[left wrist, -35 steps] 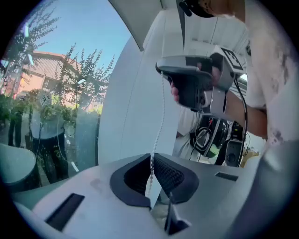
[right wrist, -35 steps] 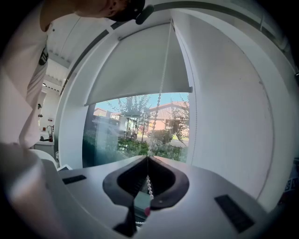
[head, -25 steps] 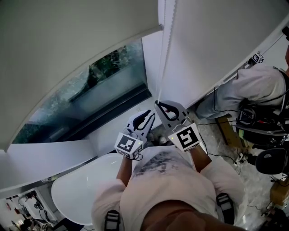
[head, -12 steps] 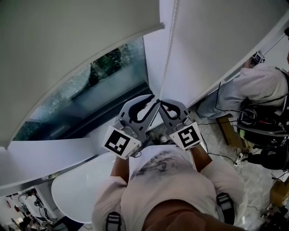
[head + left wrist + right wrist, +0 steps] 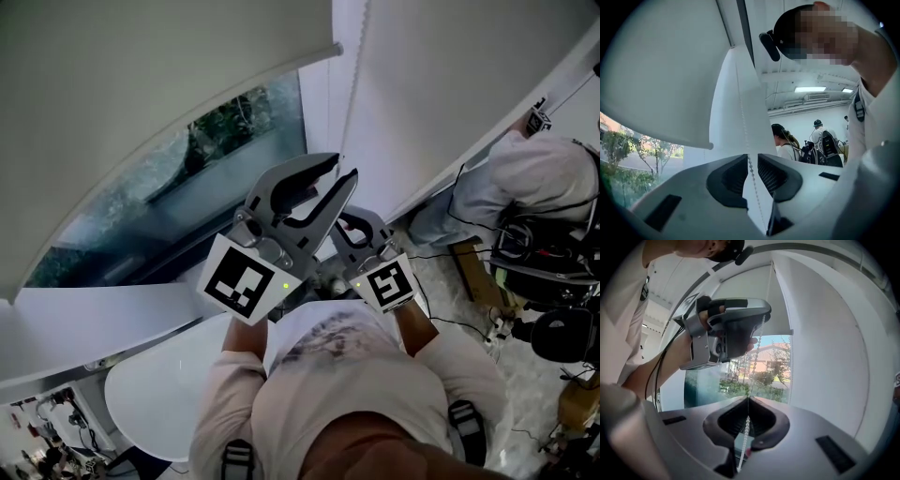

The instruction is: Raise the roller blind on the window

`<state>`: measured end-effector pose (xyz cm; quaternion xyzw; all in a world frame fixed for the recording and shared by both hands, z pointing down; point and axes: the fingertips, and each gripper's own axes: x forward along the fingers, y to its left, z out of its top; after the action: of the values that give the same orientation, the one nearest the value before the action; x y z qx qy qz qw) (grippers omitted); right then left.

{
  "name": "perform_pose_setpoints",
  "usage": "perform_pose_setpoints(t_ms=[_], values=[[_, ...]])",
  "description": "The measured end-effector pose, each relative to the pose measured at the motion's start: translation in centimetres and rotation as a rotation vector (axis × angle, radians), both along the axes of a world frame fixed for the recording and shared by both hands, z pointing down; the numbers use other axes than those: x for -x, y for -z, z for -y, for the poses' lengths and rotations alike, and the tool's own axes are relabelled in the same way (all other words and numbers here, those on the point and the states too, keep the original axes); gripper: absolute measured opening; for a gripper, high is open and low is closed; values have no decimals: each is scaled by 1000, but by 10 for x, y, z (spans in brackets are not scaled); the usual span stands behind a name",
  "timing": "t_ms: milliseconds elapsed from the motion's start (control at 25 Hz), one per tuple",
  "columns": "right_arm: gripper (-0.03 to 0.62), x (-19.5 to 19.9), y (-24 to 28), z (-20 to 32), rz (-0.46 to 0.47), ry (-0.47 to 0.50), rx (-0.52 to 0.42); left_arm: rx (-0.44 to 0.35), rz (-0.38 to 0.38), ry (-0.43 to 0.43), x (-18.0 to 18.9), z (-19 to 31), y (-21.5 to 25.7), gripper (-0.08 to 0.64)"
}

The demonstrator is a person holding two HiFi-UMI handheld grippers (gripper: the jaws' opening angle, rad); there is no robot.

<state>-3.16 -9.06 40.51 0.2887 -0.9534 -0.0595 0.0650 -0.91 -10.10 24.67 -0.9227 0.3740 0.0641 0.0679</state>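
Blind (image 5: 141, 103) is partway down. It covers the upper part of the window (image 5: 197, 173); the lower glass is bare, with trees (image 5: 764, 378) showing outside. The bottom rail (image 5: 323, 54) ends near the window's right edge.

Chain (image 5: 751, 170) hangs just beside the blind's right end, down the window's right edge, against the white wall (image 5: 441, 94).

Left tongs (image 5: 343, 169):
- Released, jaws a narrow gap apart.
- The chain runs down through the gap, and the pads are not pressing on it.
- It sits higher on the chain than the other pair, aimed at the wall and slightly upward.

Right tongs (image 5: 748, 400):
- Clenched on the chain, tips together, with beads pinched between the pads.
- It sits just below the left pair and is roughly level.
- From the pinch the chain goes straight up towards the left tongs, as the right gripper view shows.

In the head view the left tongs' body overlaps the right pair's tips, so the two are close together on the same run of chain. The marker cubes on both face the camera.

Also in shot is a second person (image 5: 534, 178) in white at the far right. They are well apart from the window and have cables and gear around them.
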Motion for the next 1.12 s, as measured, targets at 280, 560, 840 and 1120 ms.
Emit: perform_pose_setpoints(t_ms=[280, 560, 840, 1120], values=[[63, 2, 0, -4, 1, 9, 0, 8, -43, 17, 2, 2, 9, 14], [63, 2, -12, -1, -34, 12, 45, 28, -5, 68, 4, 2, -5, 11], [63, 2, -41, -2, -73, 21, 88, 74, -28, 78, 5, 3, -31, 11], [63, 5, -64, -5, -110, 20, 138, 117, -30, 78, 9, -1, -54, 11]])
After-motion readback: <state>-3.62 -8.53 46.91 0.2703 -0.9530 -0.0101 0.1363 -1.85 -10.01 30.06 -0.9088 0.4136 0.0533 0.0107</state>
